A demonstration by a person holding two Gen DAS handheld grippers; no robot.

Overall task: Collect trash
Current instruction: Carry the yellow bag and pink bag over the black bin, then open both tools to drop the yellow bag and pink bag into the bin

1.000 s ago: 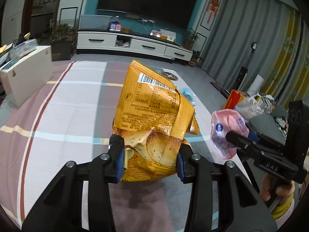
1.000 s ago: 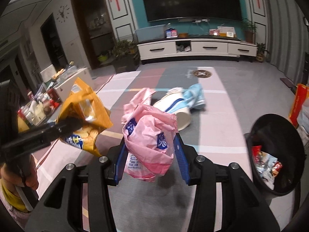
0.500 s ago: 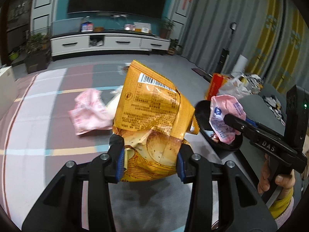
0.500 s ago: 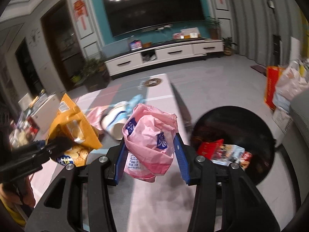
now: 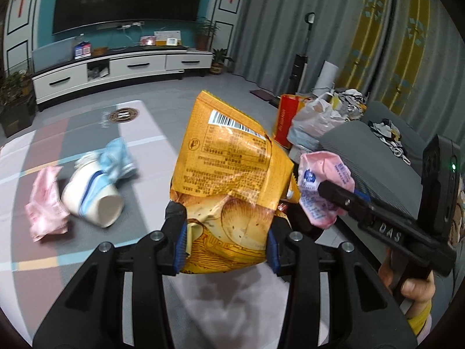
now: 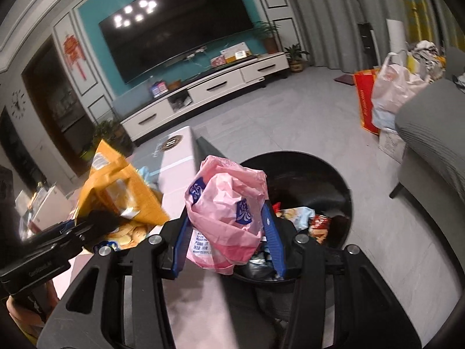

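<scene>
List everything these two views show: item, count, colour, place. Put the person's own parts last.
chip bag: 1, orange, held up between the left fingers
crumpled wrapper: 1, pink, between the right fingers, just before the bin
trash bin: 1, black, on the floor beside the table, wrappers inside
paper cup: 1, white with blue stripe, on its side on the table
blue wrapper: 1, light blue, at the cup's far end
second pink wrapper: 1, pink, on the table left of the cup
table: 1, pink and grey striped
TV: 1, black, on the teal wall
TV cabinet: 1, white
plastic bag: 1, whitish, by the grey sofa
left gripper: black, blue pads
right gripper: black, blue pads
hand: 1, on the right gripper's handle
</scene>
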